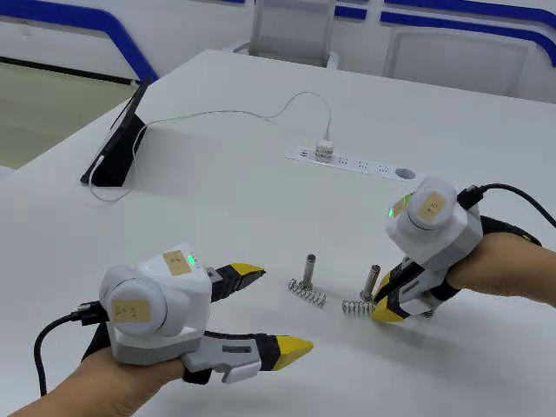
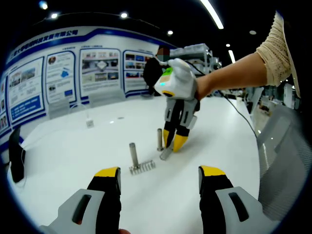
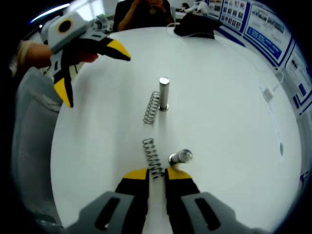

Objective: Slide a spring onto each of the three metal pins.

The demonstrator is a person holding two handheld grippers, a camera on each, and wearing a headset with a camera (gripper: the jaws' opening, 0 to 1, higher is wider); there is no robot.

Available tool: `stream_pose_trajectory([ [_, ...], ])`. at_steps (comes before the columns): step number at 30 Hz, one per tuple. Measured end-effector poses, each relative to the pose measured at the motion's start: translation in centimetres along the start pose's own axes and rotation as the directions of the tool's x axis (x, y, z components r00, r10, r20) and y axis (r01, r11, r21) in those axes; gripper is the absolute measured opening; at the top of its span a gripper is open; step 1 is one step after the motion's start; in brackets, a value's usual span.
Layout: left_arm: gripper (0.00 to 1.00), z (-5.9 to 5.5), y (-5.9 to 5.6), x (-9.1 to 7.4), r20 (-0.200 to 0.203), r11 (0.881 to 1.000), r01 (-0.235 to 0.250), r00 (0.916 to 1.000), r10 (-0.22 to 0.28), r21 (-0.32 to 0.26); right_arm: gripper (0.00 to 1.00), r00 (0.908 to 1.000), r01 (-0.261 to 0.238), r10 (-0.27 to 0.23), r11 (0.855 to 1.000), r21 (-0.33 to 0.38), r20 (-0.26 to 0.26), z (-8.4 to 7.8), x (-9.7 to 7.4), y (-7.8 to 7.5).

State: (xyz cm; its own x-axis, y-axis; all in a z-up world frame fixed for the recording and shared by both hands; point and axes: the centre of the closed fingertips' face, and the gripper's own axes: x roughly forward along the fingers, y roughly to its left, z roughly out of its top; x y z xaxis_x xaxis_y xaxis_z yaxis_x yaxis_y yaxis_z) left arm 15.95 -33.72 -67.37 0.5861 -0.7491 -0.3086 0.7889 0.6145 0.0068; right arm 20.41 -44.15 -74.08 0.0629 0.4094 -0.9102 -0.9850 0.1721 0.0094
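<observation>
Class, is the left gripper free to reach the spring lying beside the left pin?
Probably yes: the left gripper is open, and bare table lies between it and that spring.

- A dark tablet (image 1: 117, 143) stands propped near the white worktop's (image 1: 243, 208) left edge.
- A white cable (image 1: 226, 113) runs from it to the power strip (image 1: 356, 162) near the far edge.
- A chair (image 1: 291, 30) sits beyond that edge.

Silver springs (image 1: 307, 292) and pins (image 1: 309, 266), white table (image 1: 261, 191), yellow-tipped black jaws.
</observation>
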Motion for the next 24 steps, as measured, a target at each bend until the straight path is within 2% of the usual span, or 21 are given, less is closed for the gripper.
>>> stream_pose_trajectory([
  [14, 0.65, -0.1, -0.7, 0.1, -0.008, 1.0, 0.013, 0.9999, -0.013, 0.008, 0.12, 0.9997, -0.009, 0.009, 0.999, -0.041, -0.022, 0.0, -0.1, 0.9],
  [24, 0.63, 0.2, -1.8, 0.8, -0.012, 0.999, 0.047, 0.9988, -0.046, 0.028, 0.11, 0.9993, -0.012, 0.009, 0.994, -0.11, -0.036, 0.5, -2.2, 2.6],
])
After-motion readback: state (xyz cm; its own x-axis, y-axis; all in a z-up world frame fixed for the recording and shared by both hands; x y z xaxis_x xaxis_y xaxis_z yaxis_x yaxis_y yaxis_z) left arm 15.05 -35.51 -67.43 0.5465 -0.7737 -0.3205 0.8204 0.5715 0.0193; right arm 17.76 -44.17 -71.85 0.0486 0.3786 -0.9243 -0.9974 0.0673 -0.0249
